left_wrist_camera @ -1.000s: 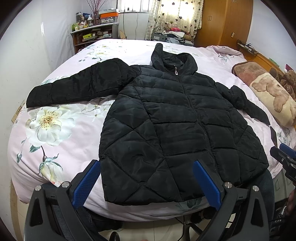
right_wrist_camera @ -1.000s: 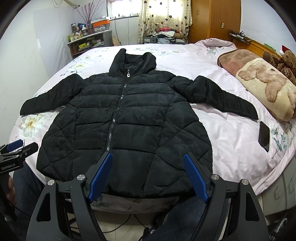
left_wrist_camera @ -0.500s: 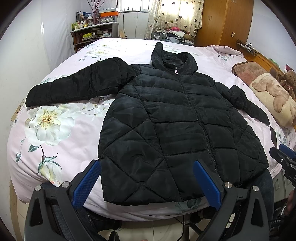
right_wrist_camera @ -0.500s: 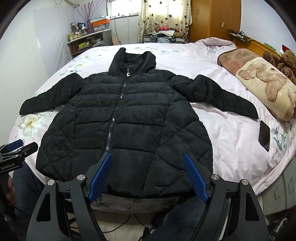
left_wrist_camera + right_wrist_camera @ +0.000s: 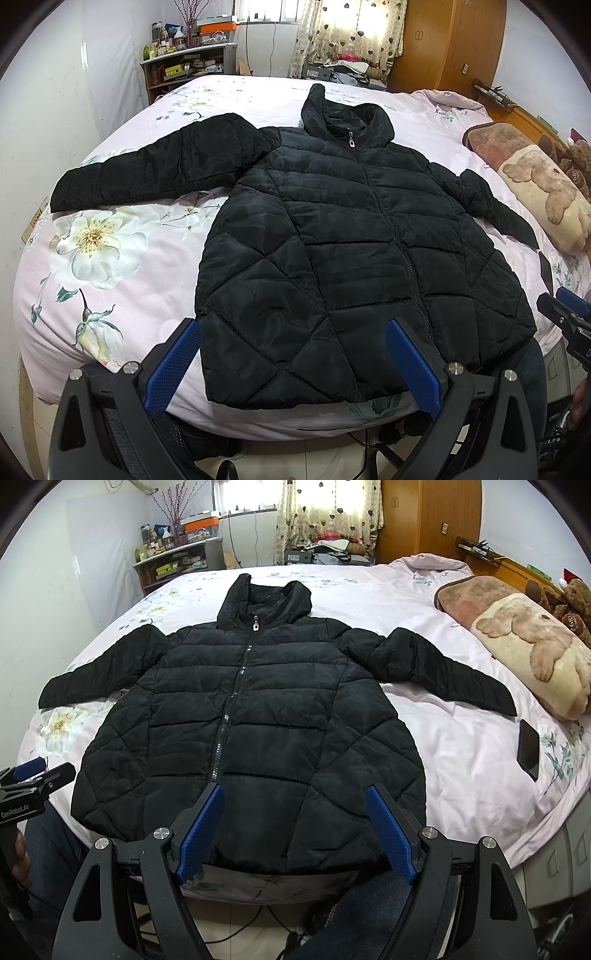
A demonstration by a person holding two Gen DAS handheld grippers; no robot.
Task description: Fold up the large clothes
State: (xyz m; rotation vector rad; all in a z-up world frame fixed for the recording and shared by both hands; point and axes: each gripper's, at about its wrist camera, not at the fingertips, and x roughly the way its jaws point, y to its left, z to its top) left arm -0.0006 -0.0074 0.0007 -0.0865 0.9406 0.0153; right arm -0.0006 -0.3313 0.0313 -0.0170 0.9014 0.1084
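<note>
A black quilted hooded jacket (image 5: pixel 351 236) lies flat, face up and zipped, on a pink floral bed (image 5: pixel 110 258), both sleeves spread out sideways. It also shows in the right wrist view (image 5: pixel 258 709). My left gripper (image 5: pixel 291 365) is open and empty, hovering over the jacket's hem at the bed's near edge. My right gripper (image 5: pixel 293 829) is open and empty, also over the hem. Each gripper shows at the edge of the other's view: the right (image 5: pixel 565 314), the left (image 5: pixel 33 779).
A black phone (image 5: pixel 528 749) lies on the bed right of the jacket. A bear-print blanket roll (image 5: pixel 524 646) and plush toys lie along the right side. A cluttered shelf (image 5: pixel 184 66), curtains and a wooden wardrobe stand behind the bed. A white wall runs on the left.
Almost nothing has changed; both views have shifted very slightly and the grippers stay open over the hem.
</note>
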